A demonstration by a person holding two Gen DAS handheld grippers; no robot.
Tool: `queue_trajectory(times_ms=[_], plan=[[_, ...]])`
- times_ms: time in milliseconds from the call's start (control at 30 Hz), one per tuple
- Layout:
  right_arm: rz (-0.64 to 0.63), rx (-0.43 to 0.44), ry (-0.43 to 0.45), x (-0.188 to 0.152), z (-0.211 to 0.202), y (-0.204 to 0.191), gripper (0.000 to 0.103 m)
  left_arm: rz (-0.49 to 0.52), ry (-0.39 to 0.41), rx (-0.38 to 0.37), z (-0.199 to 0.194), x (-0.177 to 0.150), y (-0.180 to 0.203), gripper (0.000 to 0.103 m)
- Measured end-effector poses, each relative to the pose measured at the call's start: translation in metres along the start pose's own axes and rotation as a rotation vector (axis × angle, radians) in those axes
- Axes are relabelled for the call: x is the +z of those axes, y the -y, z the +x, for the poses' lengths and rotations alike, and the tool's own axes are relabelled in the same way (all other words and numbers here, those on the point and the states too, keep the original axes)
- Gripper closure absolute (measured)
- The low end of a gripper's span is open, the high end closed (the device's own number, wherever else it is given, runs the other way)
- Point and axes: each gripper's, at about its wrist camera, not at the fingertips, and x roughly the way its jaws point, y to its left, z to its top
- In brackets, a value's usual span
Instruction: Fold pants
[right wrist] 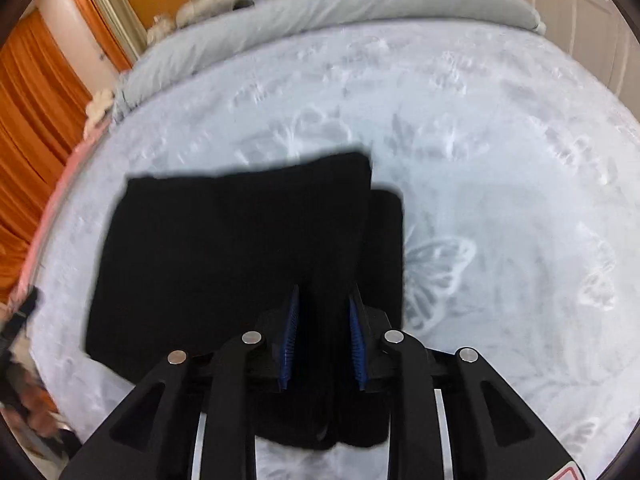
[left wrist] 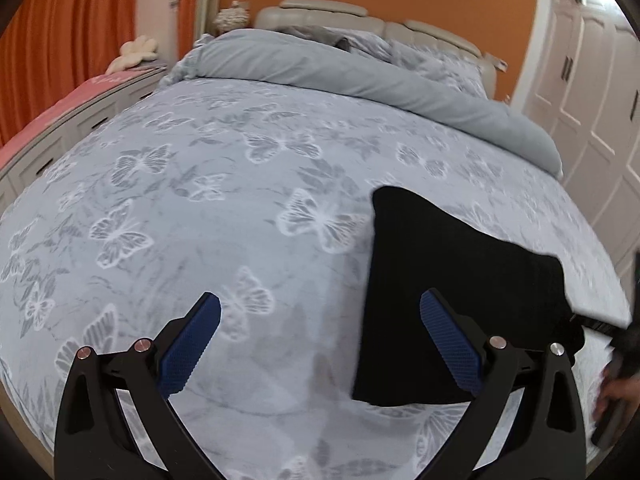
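The black pants [left wrist: 440,280] lie folded into a thick rectangle on the butterfly-print bed sheet [left wrist: 200,200]. My left gripper [left wrist: 320,308] hovers open over bare sheet just left of them, nothing between its blue pads; its right finger [left wrist: 448,340] overlaps the pants' near left edge in the picture. In the right wrist view the pants [right wrist: 240,248] fill the middle. My right gripper [right wrist: 324,304] stands narrow at their near right part, and a ridge of black fabric fills the gap between its pads. A narrower layer sticks out along the right side.
A grey duvet [left wrist: 360,72] is bunched along the head of the bed below a beige headboard [left wrist: 320,12]. White wardrobe doors [left wrist: 592,80] stand at the right and orange curtains [left wrist: 60,40] at the left. A person's hand [left wrist: 616,392] shows at the right edge.
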Motion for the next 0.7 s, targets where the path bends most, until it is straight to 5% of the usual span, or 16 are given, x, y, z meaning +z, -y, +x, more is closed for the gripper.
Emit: queue_trajectory(times_ms=[100,200,267,400,500,633,700], plan=[[-0.020,-0.034,0.077,0.000,-0.031,0.004,0.079,0.007,-0.009,-0.022,0.004,-0.001,0.014,0.005],[0.018,-0.016,0.064,-0.002,-0.037,0.013,0.075,0.006,-0.050,-0.044,0.017,-0.005,0.026,0.005],[0.002,-0.032,0.027,-0.004,-0.029,0.014,0.045,0.012,-0.105,-0.061,0.031,-0.011,0.036,0.005],[-0.028,-0.064,-0.052,-0.016,-0.010,0.018,0.042,0.041,-0.225,-0.107,0.058,-0.022,0.051,0.005],[0.021,-0.040,-0.056,-0.023,-0.011,0.029,0.015,-0.026,-0.328,-0.129,0.083,-0.033,0.044,0.005],[0.150,0.099,-0.162,-0.032,0.015,0.044,0.015,-0.171,-0.393,-0.224,0.104,-0.038,0.025,0.005],[0.167,0.164,-0.179,-0.036,0.028,0.043,0.033,-0.152,-0.386,-0.259,0.103,-0.036,0.028,0.016]])
